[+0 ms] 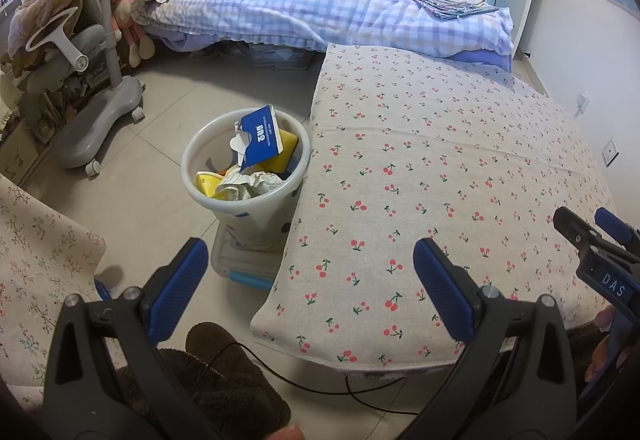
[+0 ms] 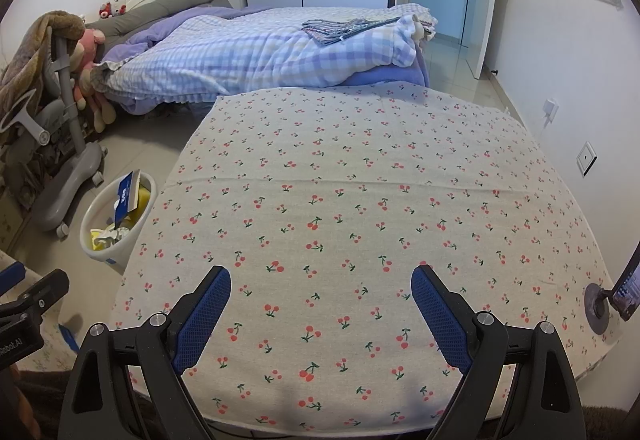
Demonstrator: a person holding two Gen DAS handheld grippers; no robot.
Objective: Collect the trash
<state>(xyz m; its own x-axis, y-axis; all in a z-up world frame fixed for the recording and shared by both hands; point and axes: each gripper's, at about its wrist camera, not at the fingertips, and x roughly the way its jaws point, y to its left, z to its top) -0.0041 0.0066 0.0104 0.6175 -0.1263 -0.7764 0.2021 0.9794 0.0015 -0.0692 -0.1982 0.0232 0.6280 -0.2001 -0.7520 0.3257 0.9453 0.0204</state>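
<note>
left gripper (image 1: 310,272) tilted down, jaws spread, empty, right gripper (image 2: 322,296) likewise over cherry-print table (image 2: 360,179), bin (image 1: 208,143) beside

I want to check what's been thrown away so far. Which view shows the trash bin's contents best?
The left wrist view: the trash bin sits near centre, seen from above, with the blue carton, yellow packaging and crumpled paper clear. The right wrist view shows the bin small, at the left edge, contents hard to separate.
</note>
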